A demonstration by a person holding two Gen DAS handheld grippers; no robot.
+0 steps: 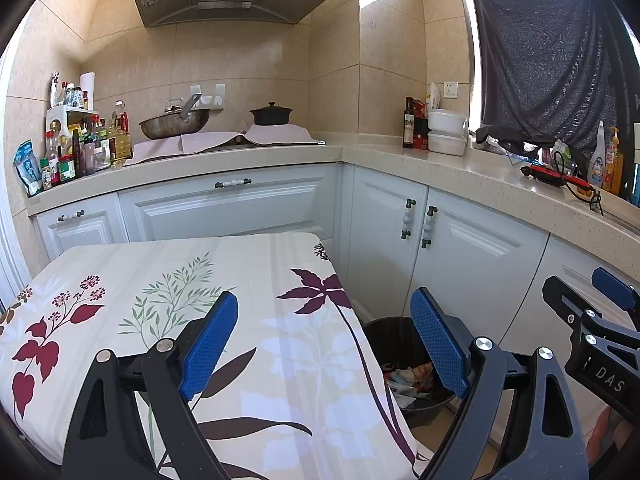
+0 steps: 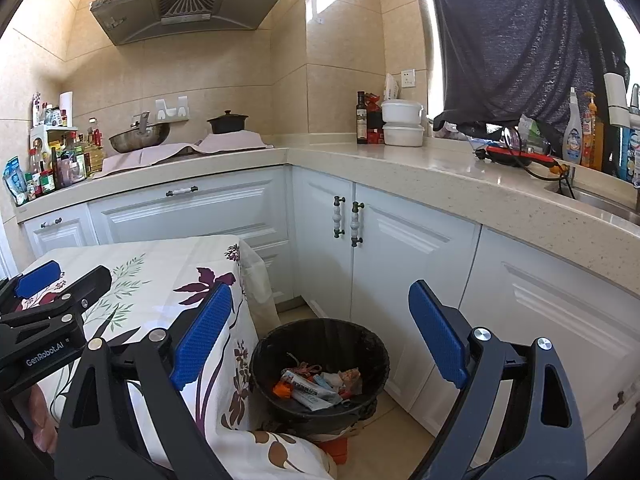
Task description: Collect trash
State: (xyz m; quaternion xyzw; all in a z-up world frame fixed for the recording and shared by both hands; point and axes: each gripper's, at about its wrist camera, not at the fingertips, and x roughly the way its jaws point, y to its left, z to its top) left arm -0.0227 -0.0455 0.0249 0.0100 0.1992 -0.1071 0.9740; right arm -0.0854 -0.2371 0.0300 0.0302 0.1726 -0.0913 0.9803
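Both our grippers stand wide and empty. The black trash bin [image 2: 320, 368], already holding wrappers [image 2: 316, 386], sits low in the frame's center between the right gripper [image 2: 320, 340] fingers; our left gripper [image 1: 324, 344] hangs over the floral table [image 1: 160, 280], so the right one seems nearer.

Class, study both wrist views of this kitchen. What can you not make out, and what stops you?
- Trash bin, left wrist view: the table and the left gripper hide much of it.
- Trash in the bin, right wrist view: too small to name each piece.
- Sink, right wrist view: cut off at the edge.
- Bottle labels, left wrist view: too small to read.
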